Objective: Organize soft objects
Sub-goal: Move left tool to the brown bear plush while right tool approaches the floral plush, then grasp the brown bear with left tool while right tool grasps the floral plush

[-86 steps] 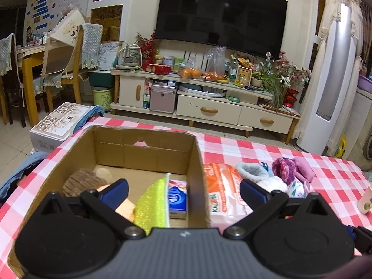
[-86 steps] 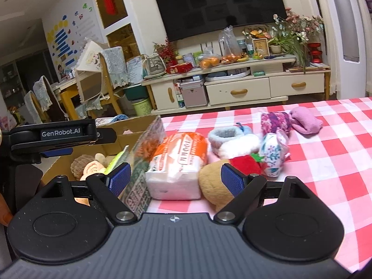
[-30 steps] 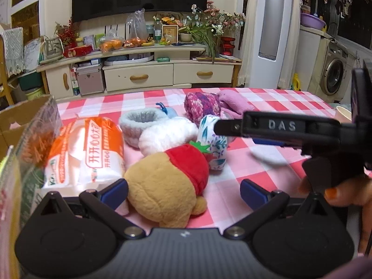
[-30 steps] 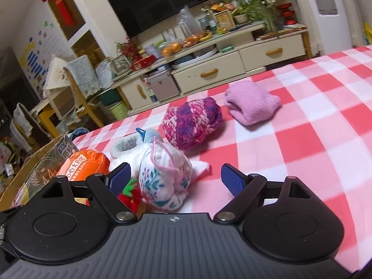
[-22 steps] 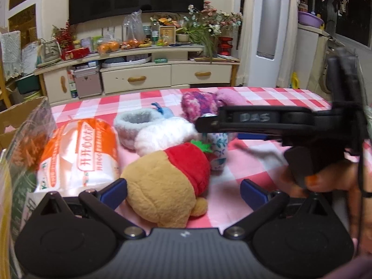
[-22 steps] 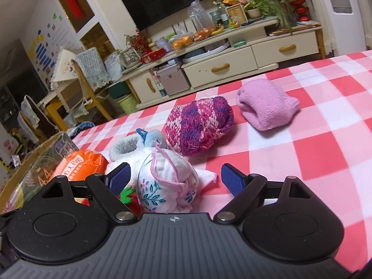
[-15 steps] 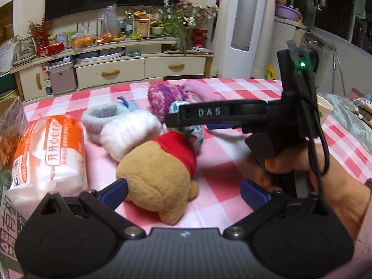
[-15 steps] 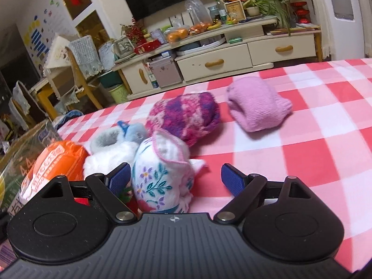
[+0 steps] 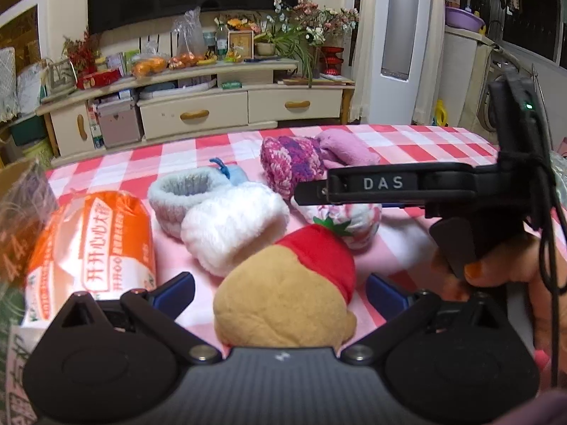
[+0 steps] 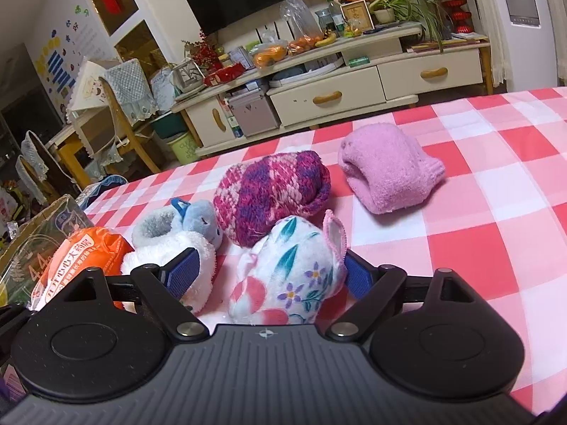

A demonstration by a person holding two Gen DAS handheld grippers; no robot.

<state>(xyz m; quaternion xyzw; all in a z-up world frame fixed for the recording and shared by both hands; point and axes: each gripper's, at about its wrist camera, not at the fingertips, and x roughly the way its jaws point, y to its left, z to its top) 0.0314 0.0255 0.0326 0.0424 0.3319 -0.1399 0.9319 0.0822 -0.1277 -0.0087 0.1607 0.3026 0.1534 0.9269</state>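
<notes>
My left gripper (image 9: 280, 288) is open, its blue pads on either side of a tan plush toy with a red cap (image 9: 288, 288) on the checked tablecloth. My right gripper (image 10: 269, 272) is open around a white floral cloth bundle (image 10: 290, 272); from the left wrist view it reaches in from the right (image 9: 386, 184). Beyond lie a white fluffy slipper (image 9: 230, 225), a grey-blue slipper (image 10: 193, 221), a purple-pink knit hat (image 10: 273, 191) and a pink sock (image 10: 384, 173).
An orange tissue pack (image 9: 94, 244) lies at the left beside a cardboard box edge (image 10: 39, 223). The red-and-white checked table (image 10: 496, 212) stretches right. A TV cabinet (image 9: 198, 106) stands beyond the table's far edge.
The left gripper swung from the cardboard box to the right and closed in on the plush toy. The right gripper moved forward until the floral bundle sits between its fingers.
</notes>
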